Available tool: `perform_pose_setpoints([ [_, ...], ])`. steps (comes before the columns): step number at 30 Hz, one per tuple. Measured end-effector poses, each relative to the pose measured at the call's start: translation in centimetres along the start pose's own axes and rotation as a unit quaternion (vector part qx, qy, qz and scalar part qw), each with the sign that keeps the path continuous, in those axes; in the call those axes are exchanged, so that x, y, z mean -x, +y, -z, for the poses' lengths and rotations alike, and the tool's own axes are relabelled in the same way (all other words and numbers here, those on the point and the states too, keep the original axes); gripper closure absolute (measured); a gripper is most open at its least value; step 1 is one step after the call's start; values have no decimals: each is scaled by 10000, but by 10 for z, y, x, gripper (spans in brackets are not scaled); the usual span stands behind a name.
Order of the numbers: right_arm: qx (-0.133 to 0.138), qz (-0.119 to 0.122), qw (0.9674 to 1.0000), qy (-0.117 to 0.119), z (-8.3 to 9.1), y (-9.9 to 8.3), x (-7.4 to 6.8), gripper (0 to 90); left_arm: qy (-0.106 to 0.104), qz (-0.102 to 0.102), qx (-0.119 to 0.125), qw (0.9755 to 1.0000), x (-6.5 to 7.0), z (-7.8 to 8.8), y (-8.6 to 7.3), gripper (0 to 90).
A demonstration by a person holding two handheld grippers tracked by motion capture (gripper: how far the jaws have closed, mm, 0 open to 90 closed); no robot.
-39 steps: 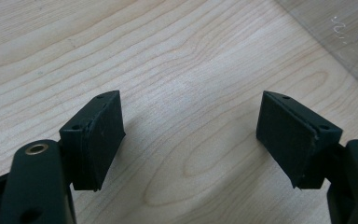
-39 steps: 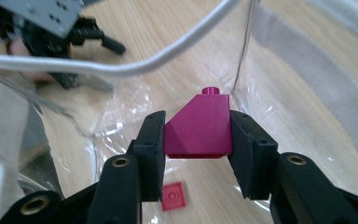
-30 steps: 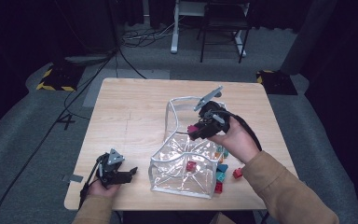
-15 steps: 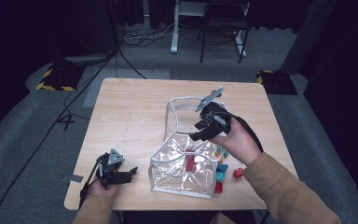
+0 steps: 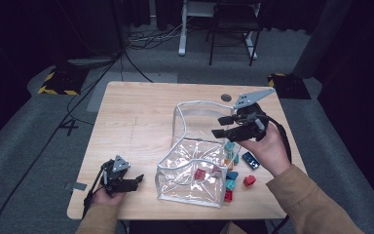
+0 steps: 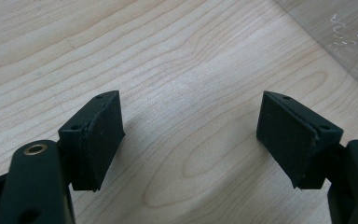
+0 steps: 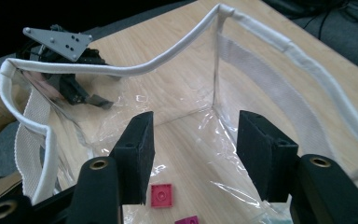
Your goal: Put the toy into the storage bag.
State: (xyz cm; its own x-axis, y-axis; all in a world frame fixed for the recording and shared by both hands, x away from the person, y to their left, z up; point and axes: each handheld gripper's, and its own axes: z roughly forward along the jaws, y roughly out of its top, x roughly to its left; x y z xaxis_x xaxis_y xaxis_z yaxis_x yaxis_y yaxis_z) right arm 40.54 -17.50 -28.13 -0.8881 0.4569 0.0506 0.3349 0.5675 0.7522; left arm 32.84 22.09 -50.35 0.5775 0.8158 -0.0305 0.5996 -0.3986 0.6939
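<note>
Right tongs point(image 5: 222, 125) gape over one bag point(image 5: 202, 105), two pink bricks point(image 7: 161, 194).

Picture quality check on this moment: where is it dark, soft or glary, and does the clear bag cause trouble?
High view: table evenly lit, surroundings dark, everything slightly soft; the clear bag carries pale reflections that veil the bricks inside. Left gripper view: wood grain sharp, jaws cast soft shadows, near parts blurred. Right gripper view: sharp on the bag's white rim, creases glint, the pink brick still reads through the plastic.

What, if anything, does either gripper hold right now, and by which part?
Nothing. The right gripper, jaws just opened, hangs empty over the clear bag; the left gripper rests open on the table.
</note>
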Motion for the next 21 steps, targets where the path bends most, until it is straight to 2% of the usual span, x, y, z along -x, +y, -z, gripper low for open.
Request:
perform_pose_setpoints([
  [7, 331, -75, 9993, -186, 28, -13, 4, 461, 9, -4, 14, 10000, 0, 0, 0, 230],
  [12, 591, -147, 9973, -402, 49, -25, 7, 451, 12, -7, 8, 10000, 0, 0, 0, 230],
  [16, 702, -266, 9958, -524, 65, -36, 10, 452, 14, -2, 12, 10000, 0, 0, 0, 230],
  [21, 679, -416, 9947, -647, 76, -56, 15, 451, 16, -19, 5, 10000, 0, 0, 0, 230],
])
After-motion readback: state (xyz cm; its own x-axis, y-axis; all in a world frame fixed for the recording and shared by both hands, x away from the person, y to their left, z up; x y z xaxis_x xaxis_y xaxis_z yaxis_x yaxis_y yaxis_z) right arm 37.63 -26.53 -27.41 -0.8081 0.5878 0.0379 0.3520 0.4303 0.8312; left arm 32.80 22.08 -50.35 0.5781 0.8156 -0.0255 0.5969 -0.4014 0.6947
